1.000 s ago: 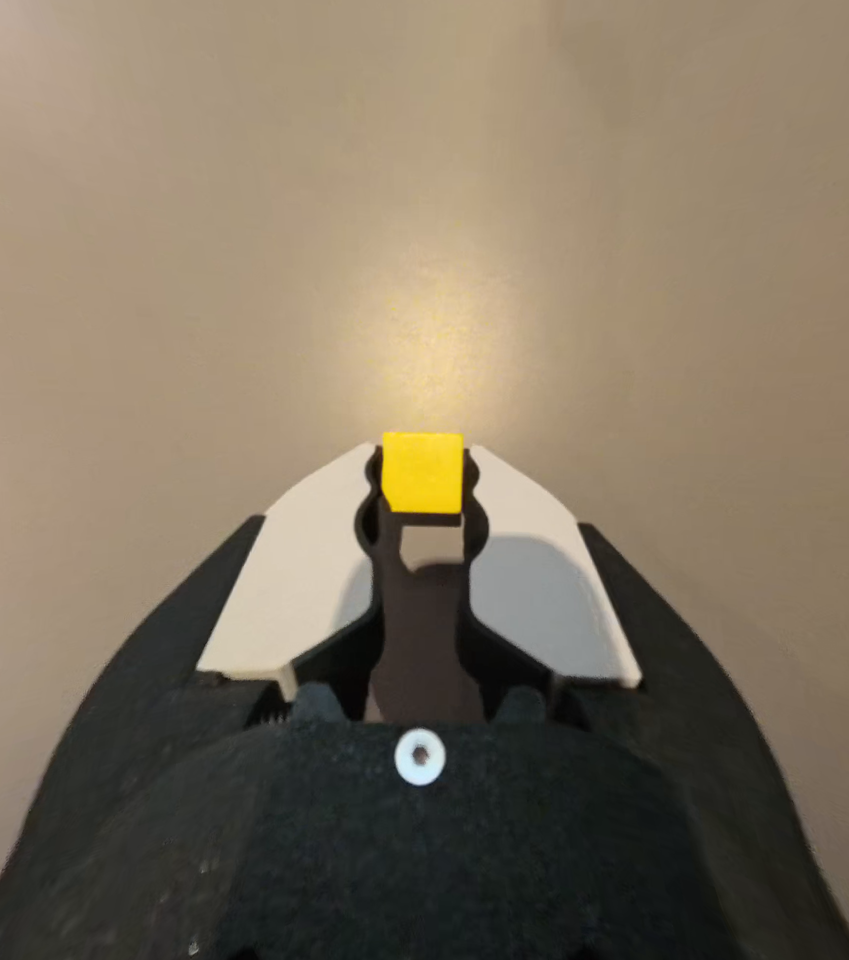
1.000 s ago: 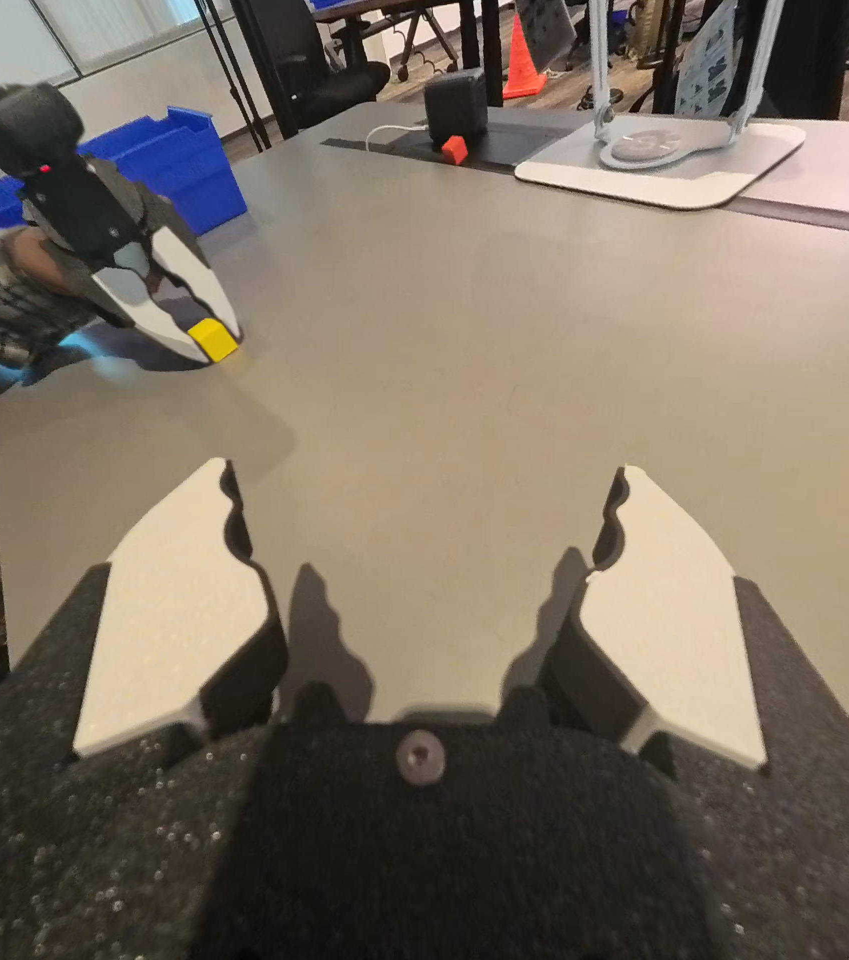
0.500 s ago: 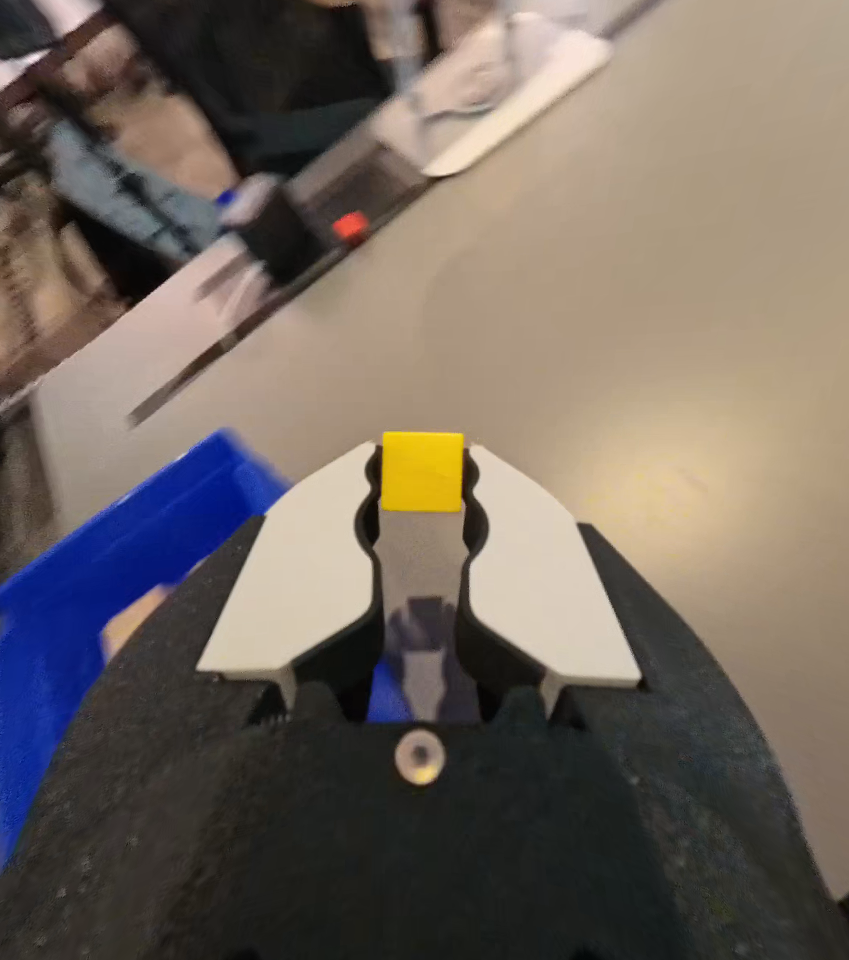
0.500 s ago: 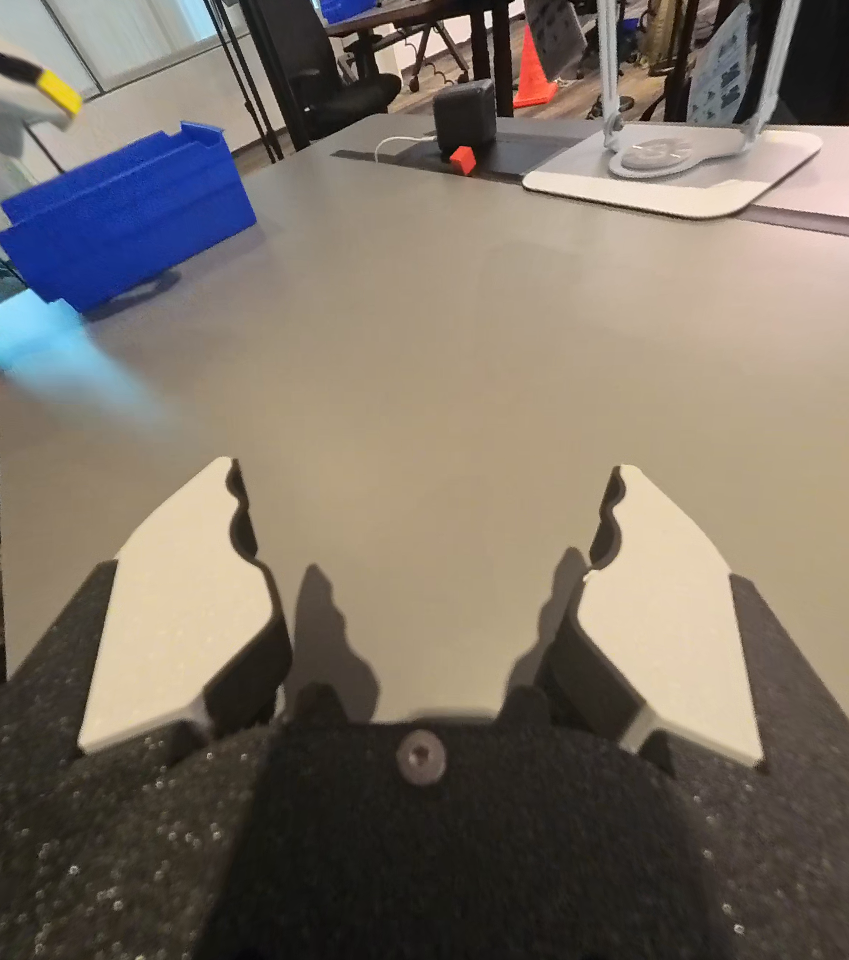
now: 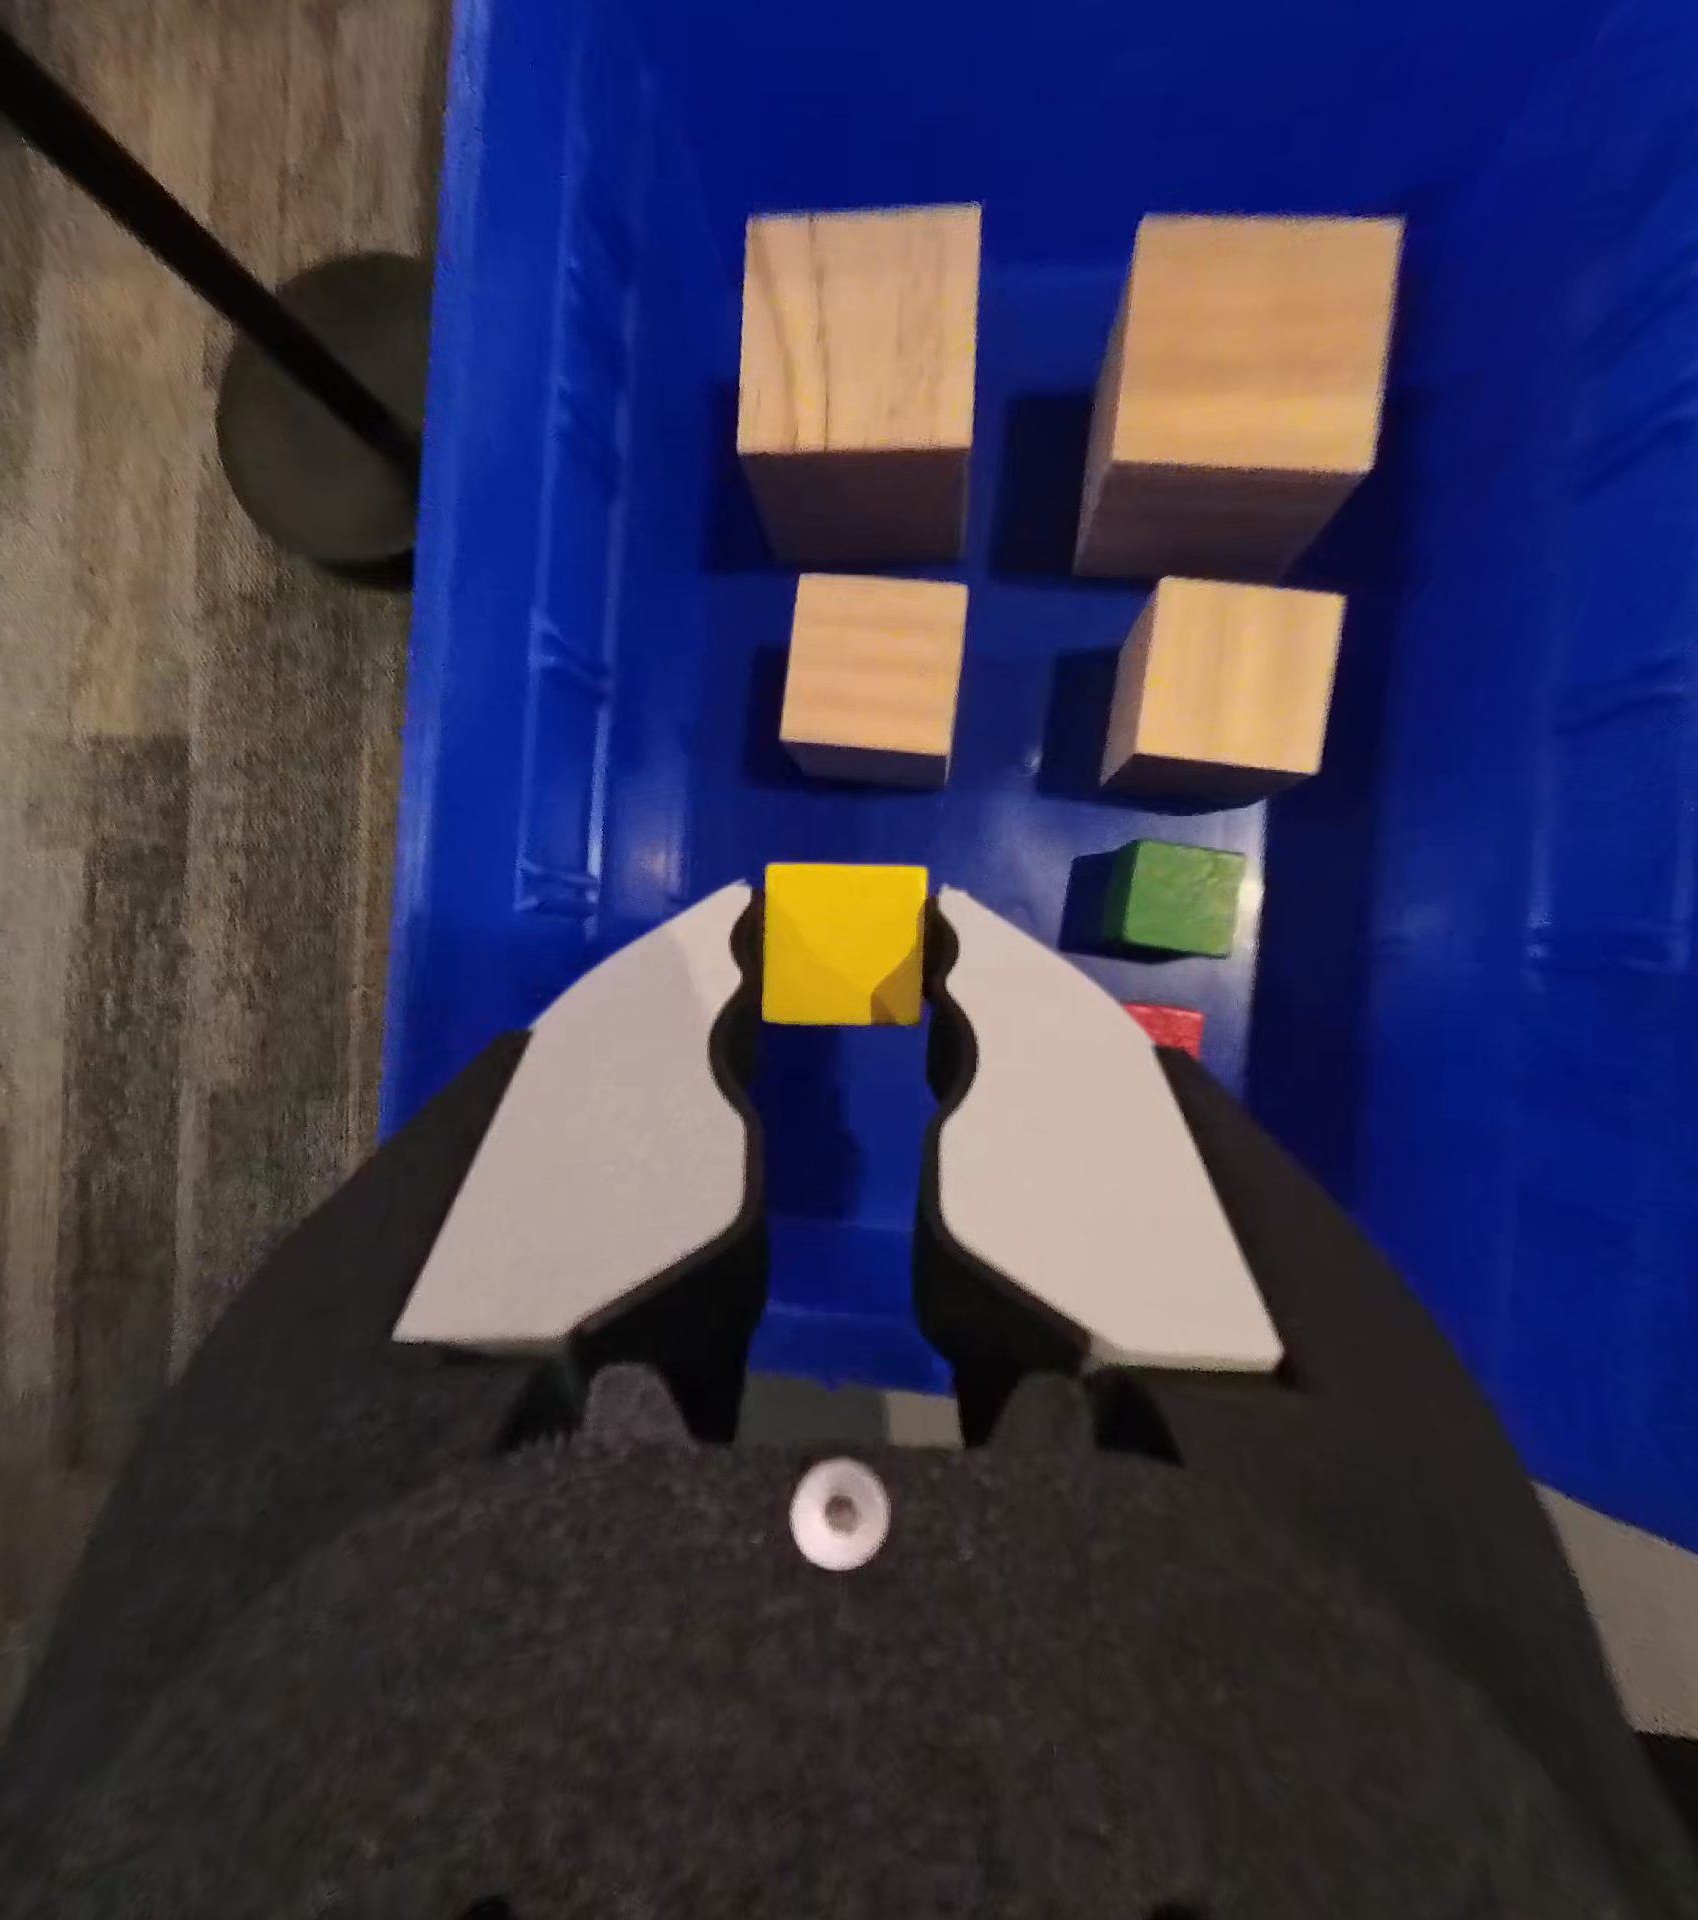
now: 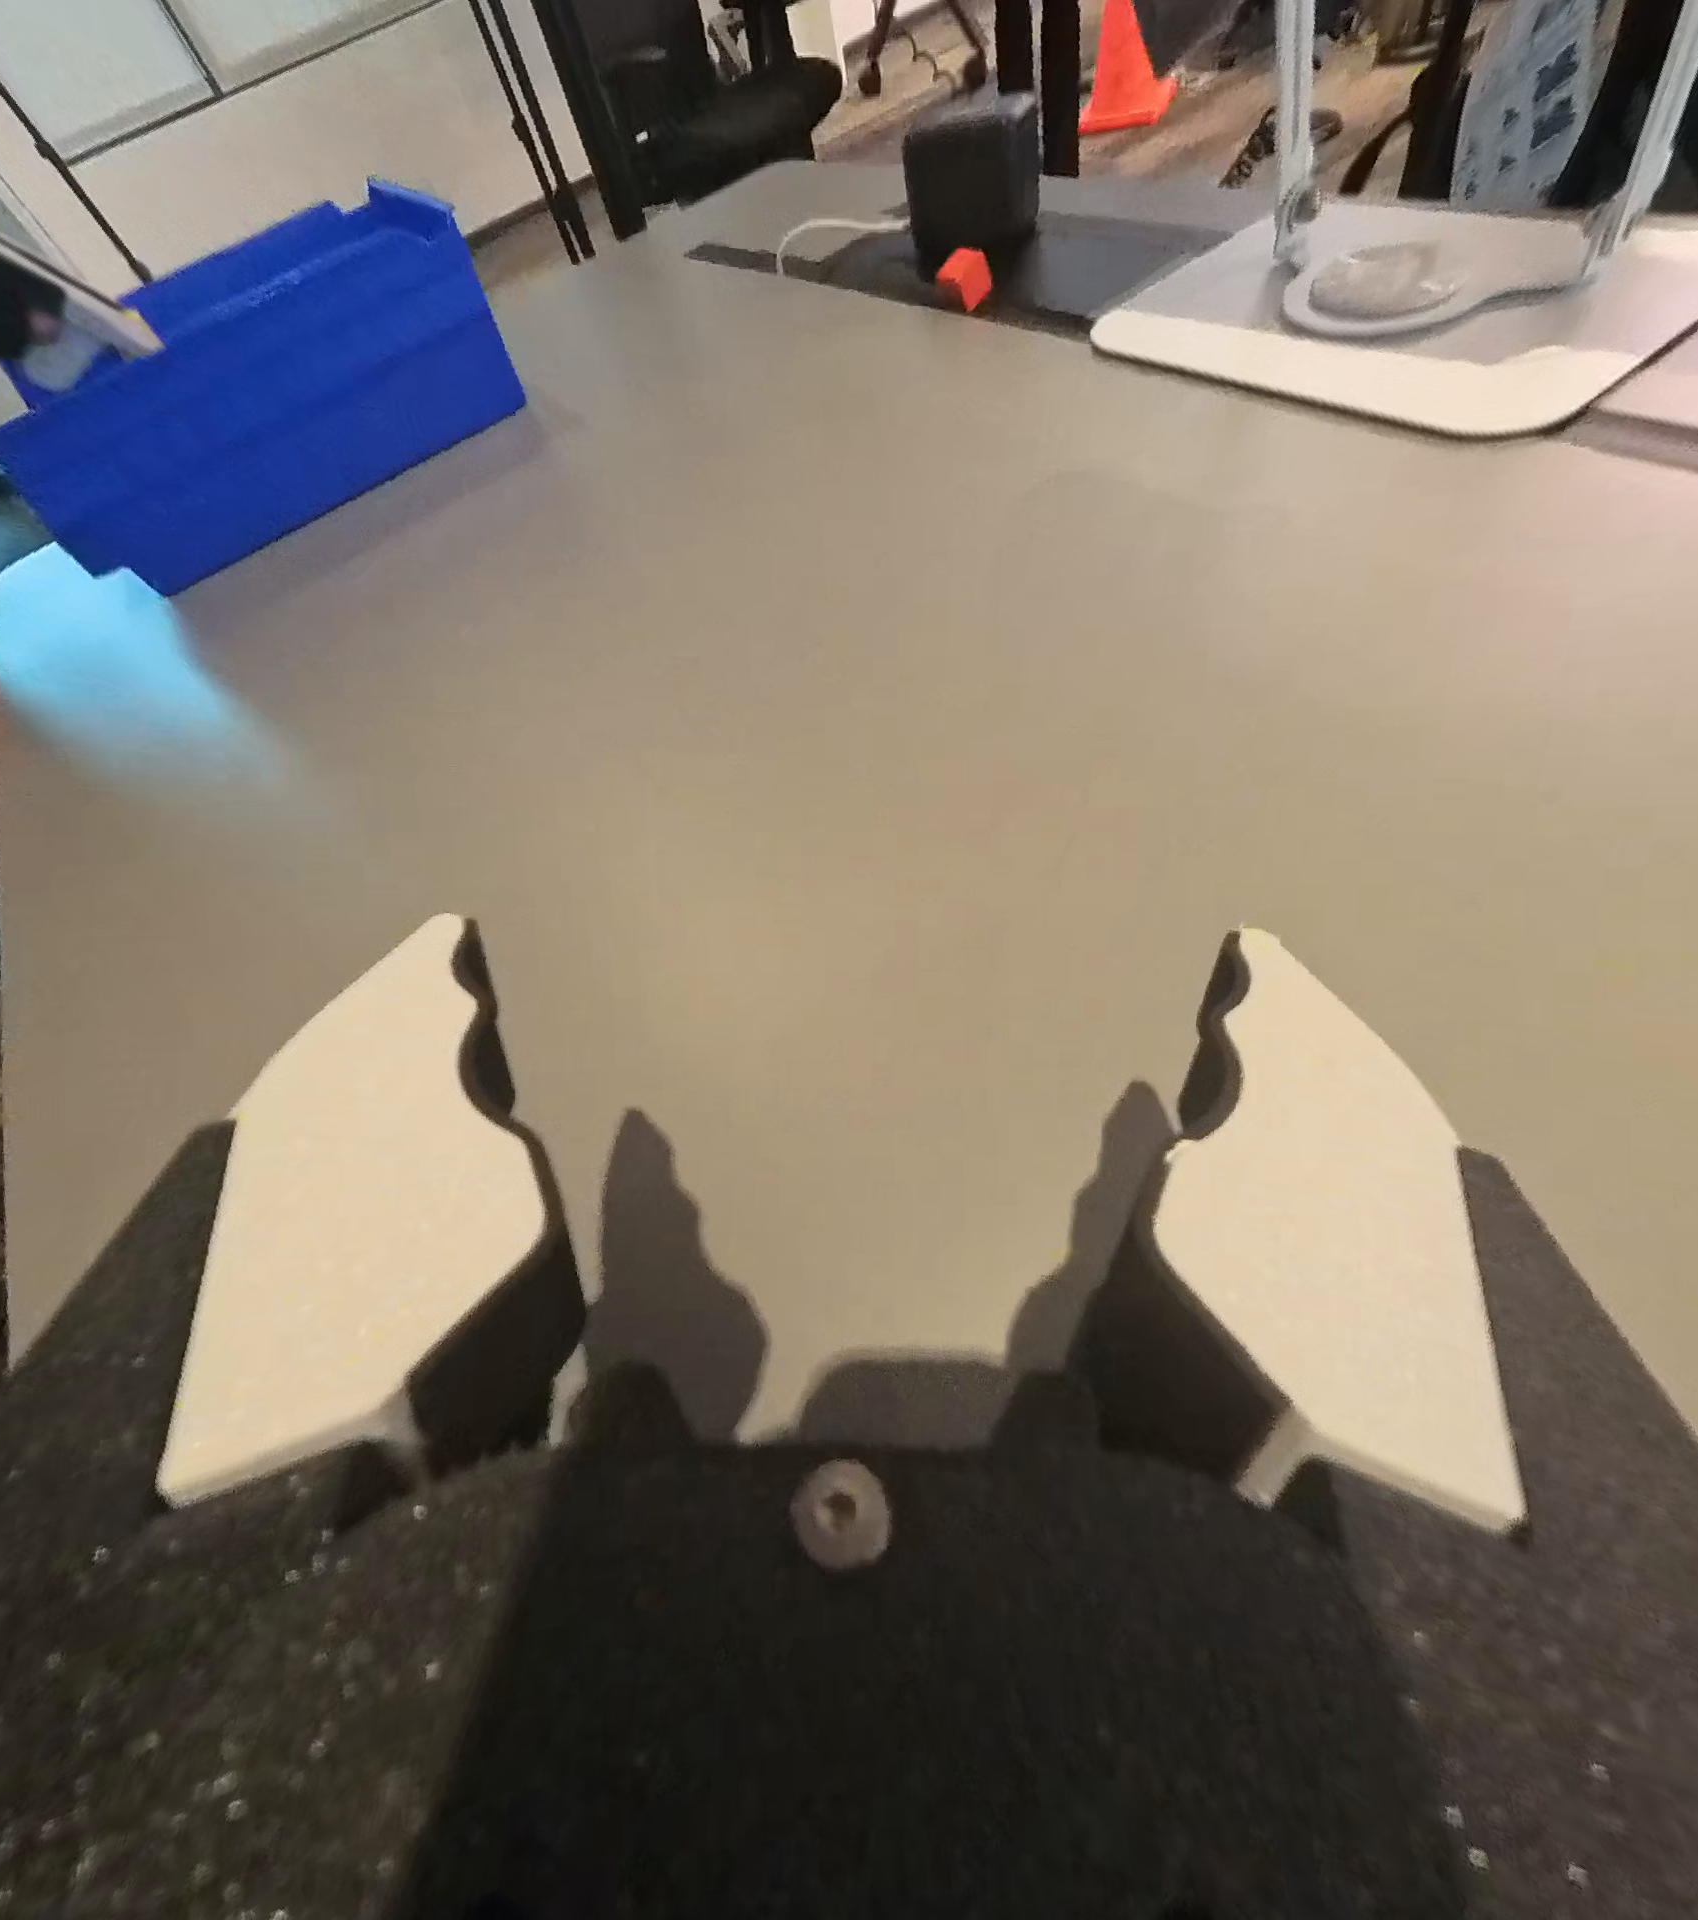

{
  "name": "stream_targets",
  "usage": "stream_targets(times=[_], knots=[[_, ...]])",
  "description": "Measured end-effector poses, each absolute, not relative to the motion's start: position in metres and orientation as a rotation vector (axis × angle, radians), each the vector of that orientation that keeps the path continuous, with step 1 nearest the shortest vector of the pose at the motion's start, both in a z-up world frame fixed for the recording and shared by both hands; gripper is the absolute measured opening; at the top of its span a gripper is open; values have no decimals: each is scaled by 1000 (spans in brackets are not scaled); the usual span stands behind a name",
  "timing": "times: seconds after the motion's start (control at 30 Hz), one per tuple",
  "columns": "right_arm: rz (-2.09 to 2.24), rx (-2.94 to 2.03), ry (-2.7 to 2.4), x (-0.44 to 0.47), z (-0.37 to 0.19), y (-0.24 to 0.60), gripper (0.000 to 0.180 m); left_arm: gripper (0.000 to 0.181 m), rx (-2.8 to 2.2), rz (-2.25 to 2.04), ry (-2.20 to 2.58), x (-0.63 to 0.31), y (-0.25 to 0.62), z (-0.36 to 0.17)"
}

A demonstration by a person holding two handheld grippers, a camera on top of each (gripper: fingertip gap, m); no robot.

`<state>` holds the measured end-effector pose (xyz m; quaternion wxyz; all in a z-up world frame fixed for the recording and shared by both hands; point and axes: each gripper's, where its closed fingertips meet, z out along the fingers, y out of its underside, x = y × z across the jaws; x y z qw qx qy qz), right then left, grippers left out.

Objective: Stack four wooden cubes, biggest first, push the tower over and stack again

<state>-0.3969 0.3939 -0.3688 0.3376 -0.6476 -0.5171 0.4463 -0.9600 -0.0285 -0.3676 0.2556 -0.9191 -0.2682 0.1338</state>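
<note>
My left gripper (image 5: pixel 843 940) is shut on a small yellow cube (image 5: pixel 843 940) and holds it above the inside of a blue bin (image 5: pixel 1603 727). On the bin floor lie two large plain wooden cubes (image 5: pixel 855 332) (image 5: pixel 1250 343), two smaller plain ones (image 5: pixel 871 665) (image 5: pixel 1224 675), a green cube (image 5: pixel 1177 899) and a red cube (image 5: pixel 1165 1029) partly hidden by my right finger. My right gripper (image 6: pixel 850 940) is open and empty, low over the grey table (image 6: pixel 928 675). The left gripper's finger (image 6: pixel 34 281) shows over the bin (image 6: pixel 253 405) at the far left.
The bin stands at the table's far left corner; wood-look floor and a black stand base (image 5: pixel 315 416) lie beyond it. At the table's back are a black box (image 6: pixel 970 182), a small red block (image 6: pixel 962 278) and a white lamp base plate (image 6: pixel 1427 332). The left gripper's tips are roughly 70 cm from the right gripper's.
My left gripper lifted the yellow cube off the table, swung left and now points down into the blue bin. My right gripper stayed open and nearly still.
</note>
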Motion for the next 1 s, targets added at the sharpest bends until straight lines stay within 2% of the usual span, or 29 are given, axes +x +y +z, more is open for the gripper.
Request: stream_targets(times=[0.03,0.43,0.8,1.0], knots=[[1153,-1684,-1350,-398,-365,395,126,29,-2500,347,-735,-961,-28,-374],[1121,-1667,-1406,-418,-355,388,126,29,-2624,257,-751,-967,-21,-420],[1108,-1671,-1381,-408,-352,393,126,29,-2652,231,-789,-968,-24,-440],[1127,-1661,-1374,-410,-350,391,126,63,-2634,280,-781,-965,-32,-428]])
